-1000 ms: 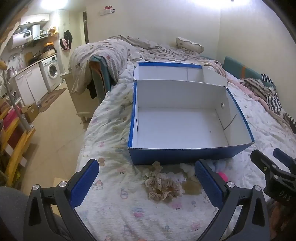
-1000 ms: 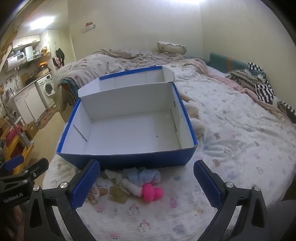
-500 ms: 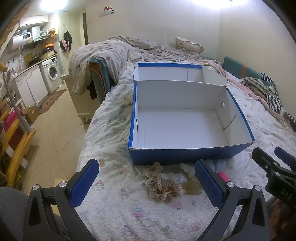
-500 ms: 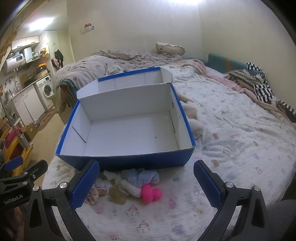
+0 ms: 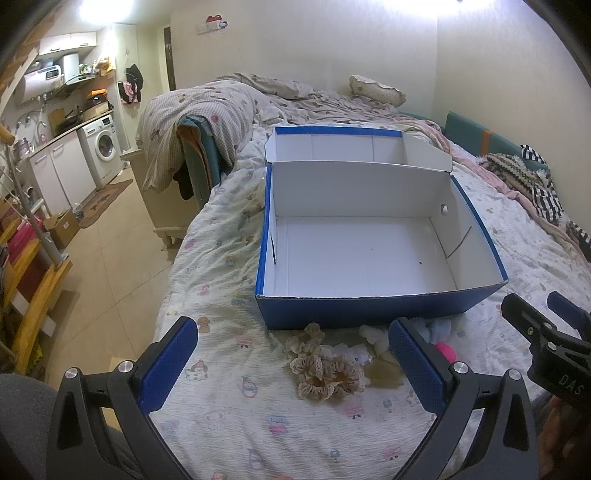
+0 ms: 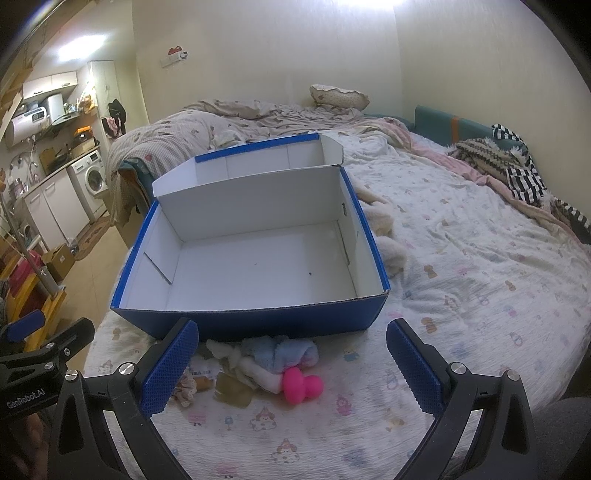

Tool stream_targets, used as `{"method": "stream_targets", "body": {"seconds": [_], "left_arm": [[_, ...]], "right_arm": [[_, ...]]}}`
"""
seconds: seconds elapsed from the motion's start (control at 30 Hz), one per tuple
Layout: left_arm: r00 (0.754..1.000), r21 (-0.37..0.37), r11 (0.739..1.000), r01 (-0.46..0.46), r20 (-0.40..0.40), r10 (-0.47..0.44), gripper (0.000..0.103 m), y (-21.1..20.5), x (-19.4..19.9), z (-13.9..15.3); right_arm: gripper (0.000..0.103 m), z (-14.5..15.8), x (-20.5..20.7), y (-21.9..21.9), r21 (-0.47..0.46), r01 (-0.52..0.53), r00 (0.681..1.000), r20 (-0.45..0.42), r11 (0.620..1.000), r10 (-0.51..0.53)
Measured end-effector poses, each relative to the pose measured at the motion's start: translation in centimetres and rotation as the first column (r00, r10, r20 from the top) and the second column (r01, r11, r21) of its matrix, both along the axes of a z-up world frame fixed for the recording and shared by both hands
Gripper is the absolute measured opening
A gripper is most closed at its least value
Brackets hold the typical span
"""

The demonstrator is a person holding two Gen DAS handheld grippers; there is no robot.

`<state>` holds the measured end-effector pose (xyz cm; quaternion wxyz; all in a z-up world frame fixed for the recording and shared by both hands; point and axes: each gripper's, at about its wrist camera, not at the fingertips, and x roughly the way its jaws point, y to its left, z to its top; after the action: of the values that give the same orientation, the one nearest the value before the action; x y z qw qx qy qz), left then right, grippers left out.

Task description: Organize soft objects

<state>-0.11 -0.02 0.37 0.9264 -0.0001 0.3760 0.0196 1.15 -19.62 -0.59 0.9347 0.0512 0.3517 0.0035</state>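
Now we hover over bed [image 5: 229, 398]. Soft pile just in front of big blue cardboard box [image 6: 255, 258], box empty. Frilly beige scrunchie [image 5: 327, 376] sits right ahead of left hand-held gripper [image 5: 291, 365], lying sideways; left one nearer. Pink squishy toy [image 6: 301, 384] and fluffy blue sock [image 6: 280, 350] ahead of right hand-held gripper [image 6: 291, 365]. Both wide apart, holding nothing. We think box wall stands in way; lift over.

I read warm indoor light, moderate brightness. Ceiling lamp glare [image 5: 94, 9] blown out at 11 o'clock, second at 1 o'clock. Soft shadow under box [image 6: 258, 319]. Strong fisheye bending, dark vignette at corners. Focus adequate.
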Motion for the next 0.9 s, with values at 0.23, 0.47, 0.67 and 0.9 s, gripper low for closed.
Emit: {"method": "stream_targets", "body": {"seconds": [0.23, 0.47, 0.67, 0.9], "left_arm": [[1.000, -0.001, 1.000, 0.001, -0.001, -0.001, 0.103, 0.01, -0.02, 0.09], [1.000, 0.002, 1.000, 0.002, 0.002, -0.002, 0.103, 0.01, -0.05, 0.15], [1.000, 0.004, 1.000, 0.002, 0.005, -0.002, 0.103, 0.01, -0.12, 0.15], [1.000, 0.009, 1.000, 0.006, -0.002, -0.006, 0.103, 0.12, -0.23, 0.13]], "right_arm": [[0.103, 0.00, -0.01, -0.08, 0.005, 0.002, 1.000, -0.004, 1.000, -0.002], [0.103, 0.01, -0.04, -0.05, 0.003, 0.000, 1.000, -0.003, 1.000, 0.000], [0.103, 0.01, -0.02, -0.06, 0.003, 0.001, 1.000, -0.004, 1.000, -0.001], [0.103, 0.02, -0.05, -0.09, 0.005, -0.002, 1.000, -0.008, 1.000, 0.002]]}}
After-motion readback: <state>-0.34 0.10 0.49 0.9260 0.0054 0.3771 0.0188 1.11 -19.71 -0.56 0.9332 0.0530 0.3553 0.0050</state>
